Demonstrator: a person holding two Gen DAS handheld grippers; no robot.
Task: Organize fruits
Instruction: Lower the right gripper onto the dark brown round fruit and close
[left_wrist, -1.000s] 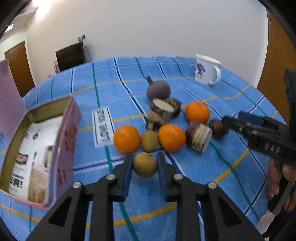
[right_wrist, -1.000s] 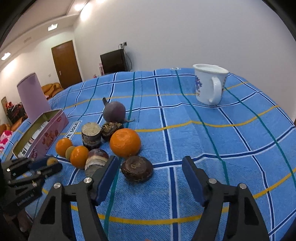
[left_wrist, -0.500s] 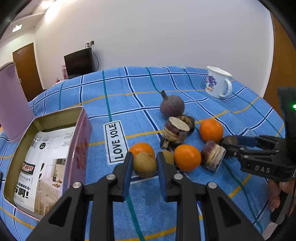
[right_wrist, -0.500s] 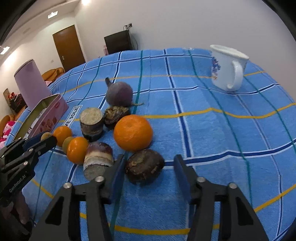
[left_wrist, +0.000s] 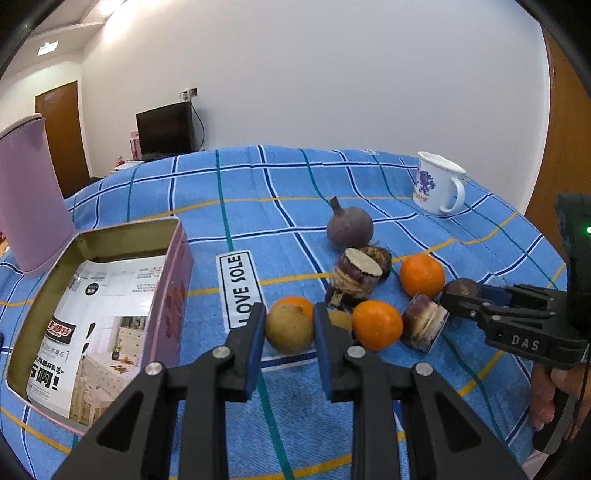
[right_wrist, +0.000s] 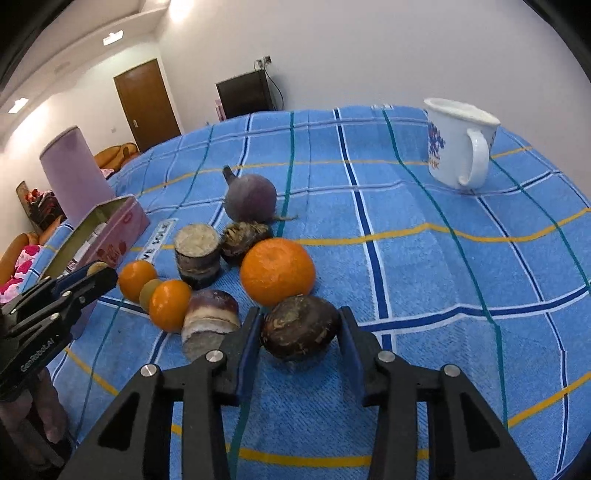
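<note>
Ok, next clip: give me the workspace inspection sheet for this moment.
Surface: blue plaid cloth, no spills seen.
Job's things: three oranges, brownish-green fruits, dark round fruits, cut purple-skinned pieces, clustered mid-table; open pink tin to their left, only a printed sheet showing in it.
Clutter: white mug, lilac container, "LOVE SOLE" label.
Grippers: left gripper shut on a brownish-green fruit; right gripper closing, pads against a dark round fruit.
Cables: one hanging on the wall by the TV.
Surroundings: white walls, wooden doors.
</note>
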